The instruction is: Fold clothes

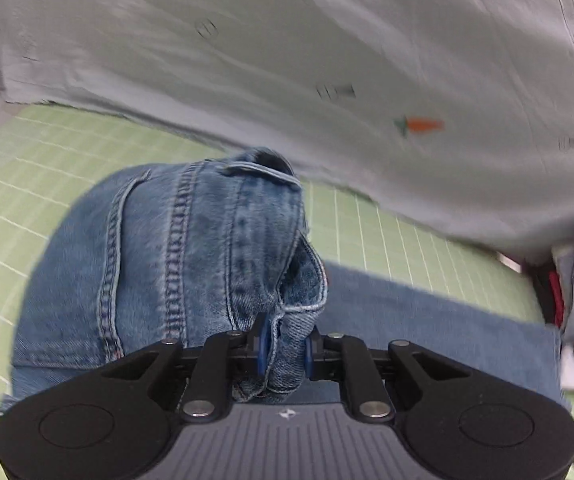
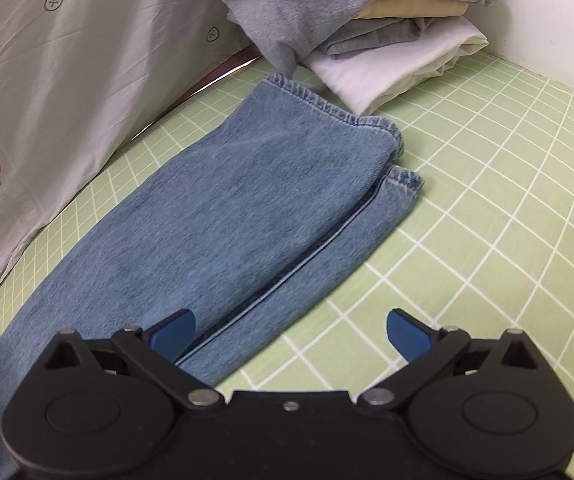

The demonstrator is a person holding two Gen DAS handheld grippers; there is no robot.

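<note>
The left gripper (image 1: 285, 354) is pinching a bunched fold of the blue denim jeans (image 1: 175, 256) near the waist, with its jaws squeezed tight on the cloth. That part of the jeans is lifted up in a rounded hump in front of the camera, showing thick seams and a belt loop. The rest of the jeans is lying flat on the light green sheet with white grid lines (image 1: 27, 168). The right gripper (image 2: 291, 330) is hovering low over the two jeans legs, and its jaws are spread wide apart, holding nothing. One blue fingertip (image 2: 175, 334) is sitting over the denim, and the other is over the green sheet. The leg hems are lying near a stack of folded clothes in white, grey, yellow and blue check (image 2: 367, 20). A pale grey cloth printed with a small orange carrot (image 2: 47, 100) is hanging along the far side of the sheet.
</note>
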